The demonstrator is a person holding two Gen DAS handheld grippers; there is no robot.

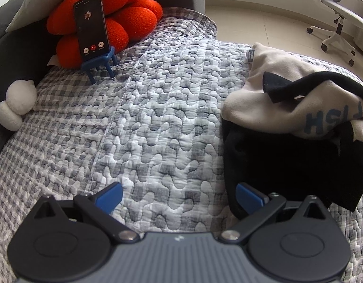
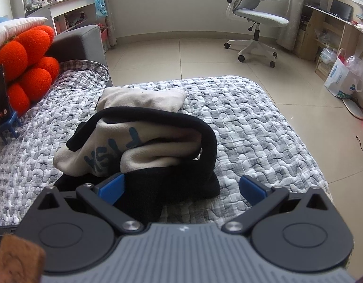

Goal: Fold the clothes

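A crumpled cream and black garment (image 1: pixel 296 127) with blue letters lies in a heap on the grey checked quilt (image 1: pixel 134 122), at the right in the left wrist view. My left gripper (image 1: pixel 179 198) is open and empty over the quilt, just left of the heap; its right finger is at the black cloth's edge. In the right wrist view the garment (image 2: pixel 143 146) lies right in front. My right gripper (image 2: pixel 181 188) is open, low over the black part of the heap, holding nothing.
A phone (image 1: pixel 91 26) on a small blue stand leans against a big orange cushion (image 1: pixel 106 11) at the back left. A white plush (image 1: pixel 16 103) sits at the left. A sofa arm (image 2: pixel 80 44), an office chair (image 2: pixel 252 21) and shelves stand beyond the bed edge.
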